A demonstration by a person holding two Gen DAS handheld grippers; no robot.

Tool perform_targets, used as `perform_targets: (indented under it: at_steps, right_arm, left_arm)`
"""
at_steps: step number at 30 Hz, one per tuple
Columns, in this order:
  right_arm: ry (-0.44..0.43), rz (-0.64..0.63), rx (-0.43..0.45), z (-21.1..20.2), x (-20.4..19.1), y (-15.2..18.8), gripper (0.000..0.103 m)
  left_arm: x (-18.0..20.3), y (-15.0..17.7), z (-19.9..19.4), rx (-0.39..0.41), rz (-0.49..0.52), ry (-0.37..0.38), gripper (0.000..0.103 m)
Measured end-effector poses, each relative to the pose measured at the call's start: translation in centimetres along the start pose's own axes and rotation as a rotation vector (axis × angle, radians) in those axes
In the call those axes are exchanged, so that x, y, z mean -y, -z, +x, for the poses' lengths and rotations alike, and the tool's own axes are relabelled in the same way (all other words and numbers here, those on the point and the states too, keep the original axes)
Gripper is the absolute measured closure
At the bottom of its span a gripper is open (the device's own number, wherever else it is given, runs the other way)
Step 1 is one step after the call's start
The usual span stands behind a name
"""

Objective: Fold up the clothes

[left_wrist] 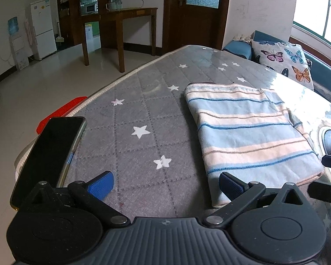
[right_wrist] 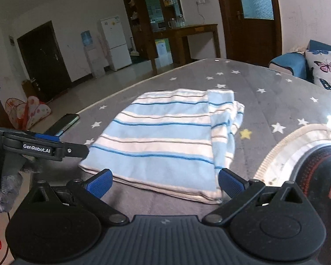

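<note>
On a grey star-print table (right_wrist: 275, 92), the folded striped garment (right_wrist: 165, 137) lies just ahead of the empty, wide-open right gripper (right_wrist: 165, 183), and right of the equally open left gripper (left_wrist: 165, 183).

Both wrist views were aimed low and close across the grey starred table cover (left_wrist: 143, 110) (one from either side), and the folded striped garment (right_wrist: 165, 137) was shared between them.

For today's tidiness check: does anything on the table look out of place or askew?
Yes. A phone lies at the table's left edge, partly overhanging it. The folded striped garment is neat except its right side, where a flap bunches unevenly. Both grippers are open, holding nothing.
</note>
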State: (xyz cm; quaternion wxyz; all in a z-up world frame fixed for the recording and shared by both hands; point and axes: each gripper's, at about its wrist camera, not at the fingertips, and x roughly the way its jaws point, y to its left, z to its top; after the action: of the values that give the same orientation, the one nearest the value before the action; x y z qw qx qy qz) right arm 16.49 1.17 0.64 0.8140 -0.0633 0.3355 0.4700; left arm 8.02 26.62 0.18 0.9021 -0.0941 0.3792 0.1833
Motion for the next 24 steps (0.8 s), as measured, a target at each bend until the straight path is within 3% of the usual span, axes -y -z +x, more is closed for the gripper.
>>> perform_targets:
  at_steps: [7,12,24]
  right_arm:
    - [-0.075,-0.002,0.051,-1.4,-1.0,-0.4,0.0]
    - [-0.029,0.039,0.017,0.0,-0.7,0.4,0.0]
    - [-0.05,0.034,0.028,-0.7,-0.9,0.6,0.0]
  left_arm:
    - [0.6,-0.1,0.4,-0.001,0.006,-0.011,0.0]
    - [0.8,0.0,0.7,0.003,0.023,-0.029,0.0]
    - [0.4,0.2,1.0,-0.003,0.029,-0.036,0.0]
